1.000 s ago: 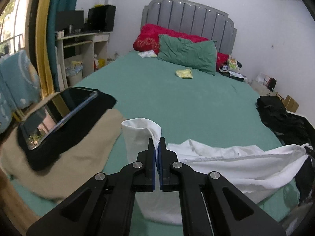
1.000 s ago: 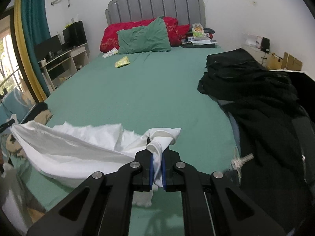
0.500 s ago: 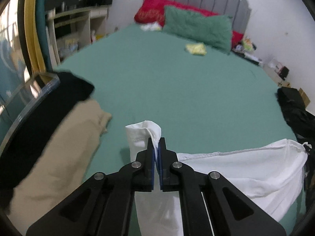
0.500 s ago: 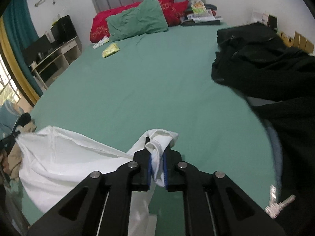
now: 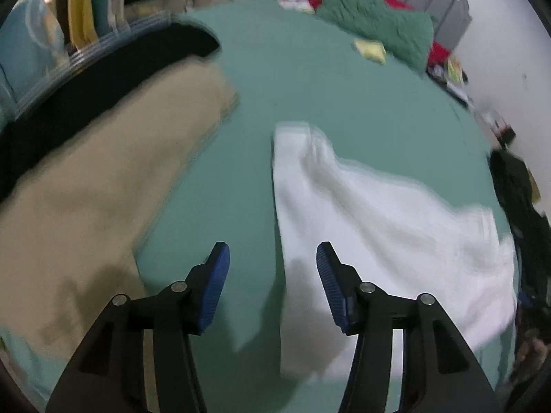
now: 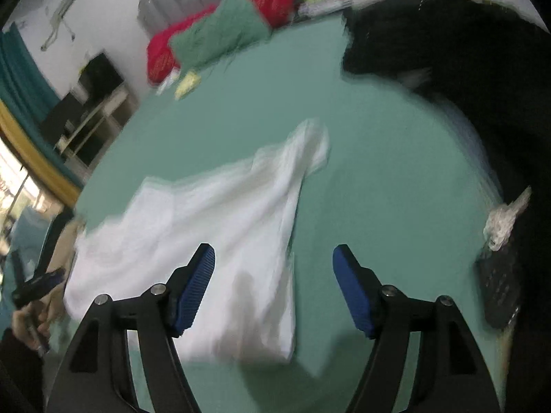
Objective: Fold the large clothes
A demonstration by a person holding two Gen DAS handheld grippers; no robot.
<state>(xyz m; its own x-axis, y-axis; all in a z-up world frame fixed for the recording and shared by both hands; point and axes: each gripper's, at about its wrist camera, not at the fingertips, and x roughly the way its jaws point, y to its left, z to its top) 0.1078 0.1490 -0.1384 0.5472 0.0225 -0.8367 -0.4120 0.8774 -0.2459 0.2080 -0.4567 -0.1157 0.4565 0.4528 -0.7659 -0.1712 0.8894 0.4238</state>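
A white garment [image 5: 378, 220] lies spread on the green bed sheet [image 5: 310, 96], blurred by motion. In the left wrist view my left gripper [image 5: 273, 258] is open and empty, just above the garment's near left edge. In the right wrist view the same garment [image 6: 220, 227] lies flat under my right gripper [image 6: 273, 261], which is open and empty above its near right part. Both pairs of blue pads are wide apart.
A beige cloth [image 5: 103, 189] with a black garment [image 5: 86, 82] on it lies left of the white one. A black clothes pile [image 6: 465, 69] fills the bed's right side. Green and red pillows [image 5: 375, 31] lie by the headboard. A desk [image 6: 89, 117] stands beyond the bed's left side.
Both grippers were shut on corners of the white garment and held it up. Now both are open and the garment lies flat on the bed.
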